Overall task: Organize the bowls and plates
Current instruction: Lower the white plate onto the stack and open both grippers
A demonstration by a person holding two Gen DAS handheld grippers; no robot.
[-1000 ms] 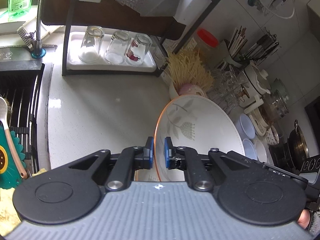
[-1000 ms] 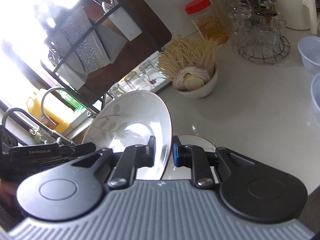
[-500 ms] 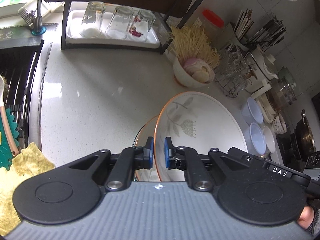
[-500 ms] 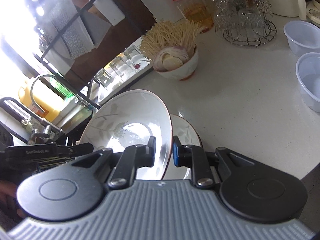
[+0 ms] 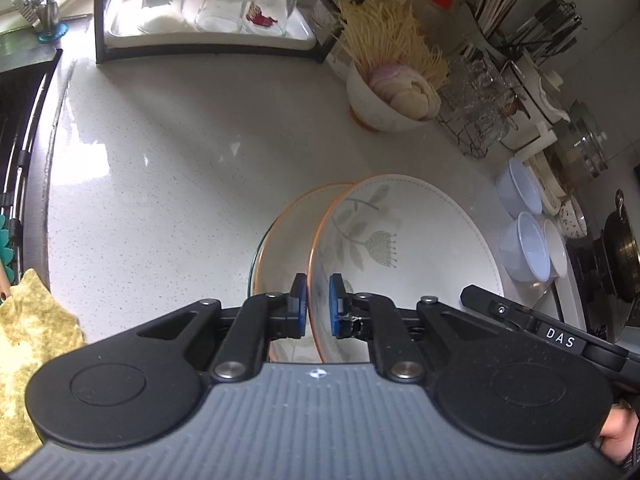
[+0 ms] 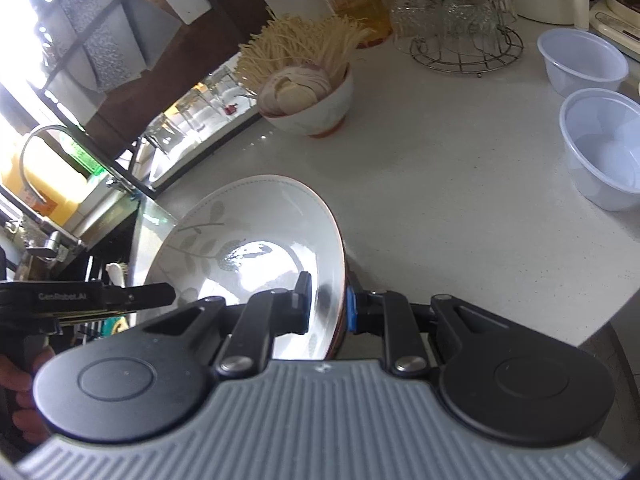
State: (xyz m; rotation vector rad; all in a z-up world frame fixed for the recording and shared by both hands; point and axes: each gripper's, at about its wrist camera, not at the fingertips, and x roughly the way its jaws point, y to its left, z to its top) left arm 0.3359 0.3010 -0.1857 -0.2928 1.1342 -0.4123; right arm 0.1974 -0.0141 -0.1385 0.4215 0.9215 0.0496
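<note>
A white plate with a leaf print and orange rim (image 5: 404, 236) is held between both grippers, just above a second matching plate (image 5: 288, 232) lying on the white counter. My left gripper (image 5: 318, 312) is shut on the plate's near rim. My right gripper (image 6: 328, 304) is shut on the opposite rim of the same plate (image 6: 256, 240). The lower plate is almost hidden in the right wrist view. The right gripper's body (image 5: 560, 336) shows at the right of the left wrist view, and the left gripper's body (image 6: 80, 300) at the left of the right wrist view.
A bowl of noodles and sliced onion (image 5: 388, 92) stands behind. Clear plastic bowls (image 6: 600, 148) sit to the right, a wire rack of glasses (image 6: 464, 24) beyond. A black shelf with upturned glasses (image 5: 216, 4) is at the back left. The sink (image 5: 16, 120) and a yellow cloth (image 5: 28, 320) lie left.
Both grippers have carried the plate down and towards the counter's front. It now sits low over the second plate, which shows more in the left view.
</note>
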